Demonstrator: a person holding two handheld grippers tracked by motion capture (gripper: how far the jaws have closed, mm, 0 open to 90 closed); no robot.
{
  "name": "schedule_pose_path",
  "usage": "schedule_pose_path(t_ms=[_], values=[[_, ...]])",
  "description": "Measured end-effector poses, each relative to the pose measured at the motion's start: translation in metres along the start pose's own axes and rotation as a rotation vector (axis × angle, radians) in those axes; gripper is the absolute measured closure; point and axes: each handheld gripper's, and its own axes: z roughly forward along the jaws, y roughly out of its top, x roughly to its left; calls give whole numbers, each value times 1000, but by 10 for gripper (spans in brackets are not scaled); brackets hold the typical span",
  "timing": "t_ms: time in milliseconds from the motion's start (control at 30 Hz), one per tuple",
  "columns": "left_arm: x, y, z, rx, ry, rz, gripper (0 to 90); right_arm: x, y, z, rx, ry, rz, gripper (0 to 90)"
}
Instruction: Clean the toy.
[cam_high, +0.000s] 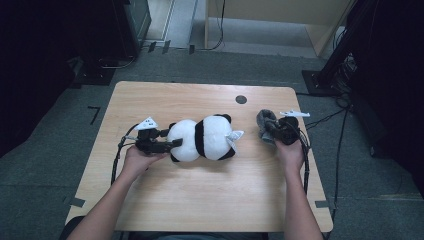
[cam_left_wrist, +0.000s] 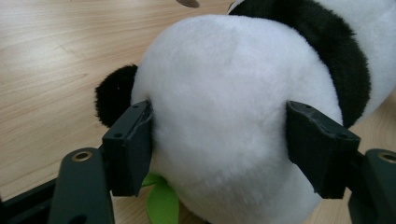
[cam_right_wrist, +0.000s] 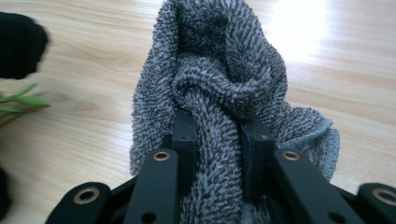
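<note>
At centre frame of the high view, the plush panda (cam_high: 202, 138) is lying on the wooden table (cam_high: 200, 200). Left gripper (cam_high: 172, 144) is bracketing its white rump, jaws seemingly pressing into the fur. Right gripper (cam_high: 268, 131), at right of frame, is pinching the grey towel (cam_right_wrist: 219, 93) firmly. Judged progress: both items secured; wiping the panda is probably remaining.

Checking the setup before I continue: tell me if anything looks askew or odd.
Only the grey towel: it is bunched into a crumpled wad pinched in the right tongs, not spread flat. The plush panda lies on its side.
</note>
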Motion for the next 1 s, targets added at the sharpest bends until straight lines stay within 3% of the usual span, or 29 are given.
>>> schedule_pose_path(t_ms=[133, 267, 300, 400, 433, 467, 500, 600, 733, 833, 1000], values=[[2, 0, 0, 6, 8, -12, 208, 10, 6, -9, -6, 21, -40, 726], [5, -2, 7, 25, 26, -25, 41, 15, 10, -15, -19, 31, -50, 724], [7, -3, 8, 37, 6, -52, 0, 15, 10, -15, -21, 30, -50, 725], [15, -5, 12, 51, -58, -139, 0, 15, 11, -16, -24, 34, -47, 725], [17, -6, 12, 57, -87, -161, 10, 15, 12, -16, -28, 38, -48, 725], [18, -5, 11, 56, -124, -178, 74, 16, 12, -17, -30, 43, -49, 725], [17, -5, 10, 57, -126, -187, 157, 18, 13, -17, -33, 49, -52, 725], [15, -2, 8, 68, -119, -168, 231, 26, 18, -21, -47, 67, -78, 725], [10, 0, 6, 72, -91, -151, 259, 40, 27, -31, -75, 93, -117, 725], [5, 2, 5, 72, -69, -129, 295, 50, 35, -41, -105, 137, -128, 725], [4, 2, 5, 71, -57, -133, 300, 76, 54, -46, -104, 213, -171, 723]])
